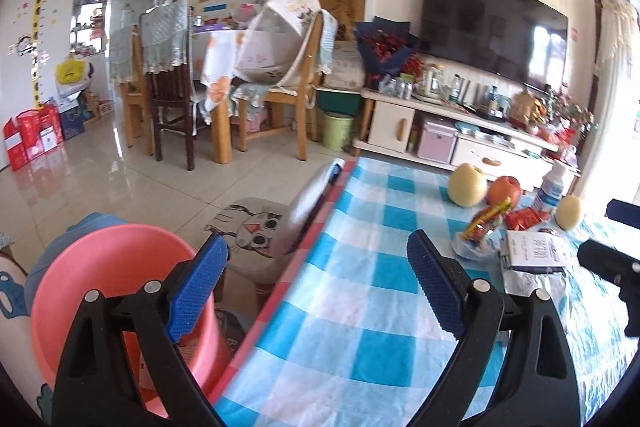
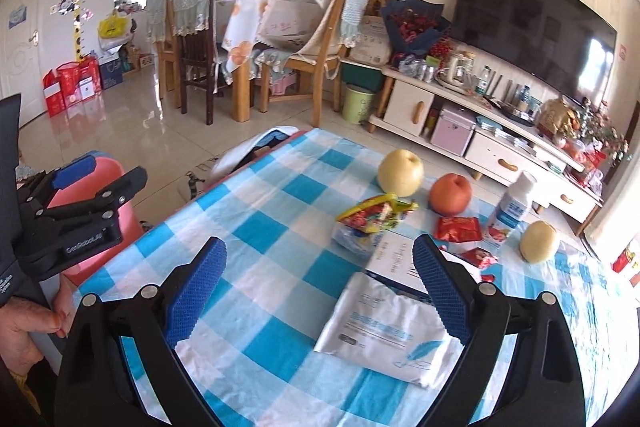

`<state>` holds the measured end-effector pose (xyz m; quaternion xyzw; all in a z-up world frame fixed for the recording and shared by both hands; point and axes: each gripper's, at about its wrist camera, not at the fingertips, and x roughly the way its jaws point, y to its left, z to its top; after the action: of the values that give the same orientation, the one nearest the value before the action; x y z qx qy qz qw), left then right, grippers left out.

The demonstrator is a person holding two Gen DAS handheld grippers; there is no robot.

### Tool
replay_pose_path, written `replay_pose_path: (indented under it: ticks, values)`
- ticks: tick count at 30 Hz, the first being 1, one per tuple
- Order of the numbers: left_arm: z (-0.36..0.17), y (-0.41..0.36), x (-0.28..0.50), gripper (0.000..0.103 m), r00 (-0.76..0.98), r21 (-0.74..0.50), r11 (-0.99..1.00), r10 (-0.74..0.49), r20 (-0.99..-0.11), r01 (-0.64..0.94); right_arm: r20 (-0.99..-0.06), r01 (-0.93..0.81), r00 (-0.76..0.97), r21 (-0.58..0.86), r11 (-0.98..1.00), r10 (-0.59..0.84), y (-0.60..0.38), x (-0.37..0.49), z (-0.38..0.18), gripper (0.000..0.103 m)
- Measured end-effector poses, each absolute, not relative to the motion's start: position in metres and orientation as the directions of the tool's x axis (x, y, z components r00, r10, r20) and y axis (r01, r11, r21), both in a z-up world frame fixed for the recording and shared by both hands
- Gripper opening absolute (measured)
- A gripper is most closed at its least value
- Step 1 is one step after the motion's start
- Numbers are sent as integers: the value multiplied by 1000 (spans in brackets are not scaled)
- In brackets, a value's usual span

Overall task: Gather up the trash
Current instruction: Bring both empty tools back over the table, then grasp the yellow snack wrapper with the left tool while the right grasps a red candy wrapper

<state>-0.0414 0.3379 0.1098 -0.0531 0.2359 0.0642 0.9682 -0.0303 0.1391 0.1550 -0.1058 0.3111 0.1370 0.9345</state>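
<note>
My left gripper (image 1: 318,287) is open and empty, hanging over the table's left edge beside a pink bin (image 1: 108,283) on the floor. In the right wrist view it (image 2: 119,165) shows at far left in front of that bin (image 2: 100,203), held by a hand. My right gripper (image 2: 318,291) is open above the blue checked tablecloth (image 2: 272,227), holding nothing. A white packet (image 2: 384,331) lies flat on the cloth below its right finger. Beyond lie a paper card (image 2: 394,255), a colourful snack wrapper (image 2: 376,215) and two red wrappers (image 2: 458,229).
Two pears (image 2: 401,173), an apple (image 2: 450,194) and a white bottle (image 2: 512,211) stand on the table behind the wrappers. A cat-print stool (image 1: 252,231) sits by the table's left edge. Chairs, a green bin (image 1: 338,131) and a TV cabinet stand farther back.
</note>
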Motion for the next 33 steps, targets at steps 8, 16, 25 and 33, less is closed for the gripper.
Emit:
replay_pose_path:
  ticks: [8, 16, 25, 33]
  values:
    - [104, 298, -25, 92, 879, -48, 998, 9, -476, -36, -627, -194, 764, -1, 981, 151, 64, -11, 155, 94]
    - [101, 255, -2, 92, 872, -46, 997, -71, -485, 56, -663, -81, 740, 79, 994, 113, -5, 23, 149, 94]
    - [88, 197, 57, 92, 841, -49, 985, -168, -515, 167, -711, -28, 687, 183, 983, 152, -59, 89, 107, 94]
    - [67, 157, 110, 92, 787, -26, 954, -262, -559, 299, -746, -34, 631, 248, 968, 213, -60, 146, 77, 73]
